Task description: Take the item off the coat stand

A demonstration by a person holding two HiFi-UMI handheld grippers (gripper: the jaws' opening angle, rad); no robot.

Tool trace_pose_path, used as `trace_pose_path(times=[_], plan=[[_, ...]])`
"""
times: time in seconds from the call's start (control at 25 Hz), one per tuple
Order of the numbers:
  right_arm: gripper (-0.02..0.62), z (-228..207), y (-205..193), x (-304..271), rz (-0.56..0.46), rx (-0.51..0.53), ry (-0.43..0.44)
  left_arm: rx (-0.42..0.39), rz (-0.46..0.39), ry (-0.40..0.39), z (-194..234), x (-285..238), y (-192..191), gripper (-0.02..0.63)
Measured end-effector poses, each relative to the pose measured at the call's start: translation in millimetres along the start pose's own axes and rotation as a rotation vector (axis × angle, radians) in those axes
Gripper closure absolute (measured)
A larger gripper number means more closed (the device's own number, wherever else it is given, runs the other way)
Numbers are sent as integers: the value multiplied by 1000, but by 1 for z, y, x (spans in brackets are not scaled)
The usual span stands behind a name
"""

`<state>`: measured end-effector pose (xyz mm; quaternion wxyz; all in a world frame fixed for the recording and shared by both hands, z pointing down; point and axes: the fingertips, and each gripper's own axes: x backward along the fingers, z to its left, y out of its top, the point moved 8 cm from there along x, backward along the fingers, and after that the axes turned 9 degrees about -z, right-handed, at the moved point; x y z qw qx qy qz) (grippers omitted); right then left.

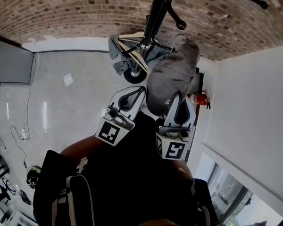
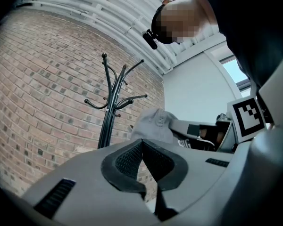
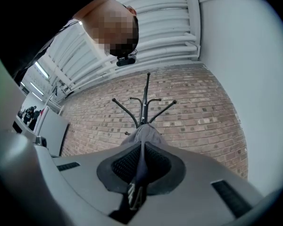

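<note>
A grey cap [image 1: 172,74] hangs in the air just right of the black coat stand [image 1: 153,18], clear of its hooks. My right gripper [image 1: 178,95] is shut on the cap's lower edge. In the right gripper view the cap's fabric [image 3: 145,133] is pinched between the pads, with the stand [image 3: 144,102] behind it against the brick wall. My left gripper [image 1: 142,88] is beside the cap, its jaws shut and empty. In the left gripper view the cap [image 2: 153,125] shows beyond the closed tips [image 2: 141,142], and the stand [image 2: 109,107] rises at left.
A grey-blue garment on a hanger [image 1: 127,51] lies around the stand's base. A red fire extinguisher [image 1: 199,99] stands by the white wall [image 1: 254,107]. The brick wall [image 1: 61,8] is behind the stand. A cable [image 1: 26,126] runs over the pale floor at left.
</note>
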<state>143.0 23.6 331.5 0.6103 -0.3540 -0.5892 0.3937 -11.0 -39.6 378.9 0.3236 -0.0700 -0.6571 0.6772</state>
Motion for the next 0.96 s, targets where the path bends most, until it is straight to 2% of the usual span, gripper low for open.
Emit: trace_pose_path(times=[0.4, 0.96], plan=[[566, 8, -31, 4, 93, -14, 31, -16, -14, 18, 3, 4, 4, 588], [566, 18, -36, 4, 147, -41, 49, -14, -18, 36, 6, 11, 5, 588]])
